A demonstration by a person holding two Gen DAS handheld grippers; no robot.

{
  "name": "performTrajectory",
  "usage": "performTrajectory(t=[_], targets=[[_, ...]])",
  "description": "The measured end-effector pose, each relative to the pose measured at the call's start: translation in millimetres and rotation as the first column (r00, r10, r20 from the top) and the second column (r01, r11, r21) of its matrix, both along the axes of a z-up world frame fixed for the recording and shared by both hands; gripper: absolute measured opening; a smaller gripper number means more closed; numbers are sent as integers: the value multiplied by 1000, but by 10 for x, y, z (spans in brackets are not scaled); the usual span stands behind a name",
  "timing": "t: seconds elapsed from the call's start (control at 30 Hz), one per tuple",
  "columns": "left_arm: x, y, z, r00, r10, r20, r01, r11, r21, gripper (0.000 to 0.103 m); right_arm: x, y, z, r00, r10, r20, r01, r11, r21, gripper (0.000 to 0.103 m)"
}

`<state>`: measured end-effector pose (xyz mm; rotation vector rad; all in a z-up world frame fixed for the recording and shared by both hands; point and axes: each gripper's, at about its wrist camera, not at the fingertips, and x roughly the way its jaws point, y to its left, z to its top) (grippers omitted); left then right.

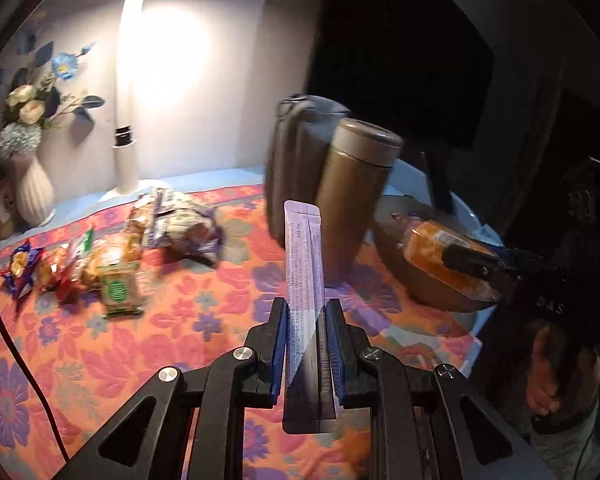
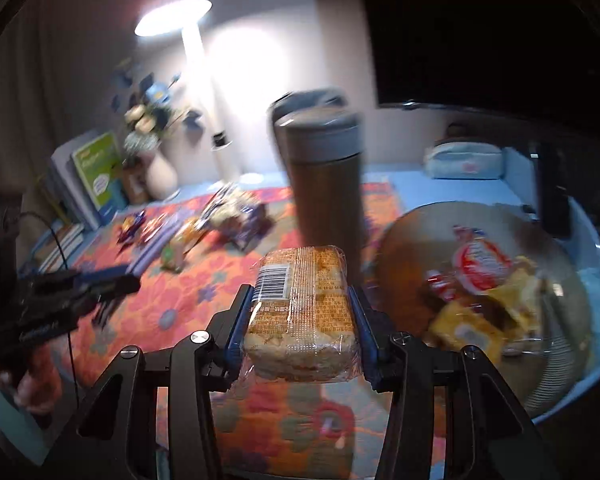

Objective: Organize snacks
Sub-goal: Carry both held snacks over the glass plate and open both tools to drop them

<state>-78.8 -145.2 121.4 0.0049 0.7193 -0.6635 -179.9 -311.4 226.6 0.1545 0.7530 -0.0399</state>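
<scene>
1. A lit white desk lamp (image 1: 129, 92) stands at the back of the tabletop, against the pale wall.
2. A white ribbed vase (image 1: 34, 192) of cream and blue artificial flowers (image 1: 32, 100) stands to the lamp's left.
3. A floral tablecloth (image 1: 172, 320) in orange, pink and purple covers the tabletop.
4. Two cylindrical flasks stand together: a brown thermos (image 1: 352, 196) with a beige cap in front, a grey one (image 1: 296, 152) behind.
5. In the right wrist view, books (image 2: 96, 176) lean upright at the far left.
6. A pale pencil pouch (image 2: 464, 160) lies at the back right.
</scene>
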Motion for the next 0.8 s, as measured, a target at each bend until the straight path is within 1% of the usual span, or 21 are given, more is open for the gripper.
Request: performTrajectory(t=[0.13, 0.23, 0.33, 0.43, 0.57, 0.73, 0.8], targets=[[-104, -529, 109, 993, -114, -3, 114, 993, -19, 18, -127, -484, 69, 995, -99, 28, 97, 994, 45, 45], [-185, -990, 182, 983, -184, 29, 183, 983, 13, 18, -210, -840, 61, 982, -184, 33, 182, 981, 64, 45], [-221, -1392, 225, 973, -227, 50, 225, 973, 43, 18, -289, -1095, 37, 970, -243, 31, 239, 967, 84, 45], [-208, -1730, 251, 966, -254, 57, 250, 966, 61, 18, -356, -1304, 9, 957, -289, 30, 285, 953, 100, 45], [-102, -2041, 239, 961, -268, 64, 263, 962, 79, 18, -394, -1467, -55, 943, -333, 20, 329, 936, 126, 45], [52, -2285, 117, 963, -267, 37, 263, 960, 94, 19, -363, -1590, -139, 936, -353, 6, 348, 925, 151, 46], [88, -2317, 65, 963, -265, 38, 261, 961, 92, 19, -335, -1614, -166, 935, -354, -2, 350, 924, 154, 49]])
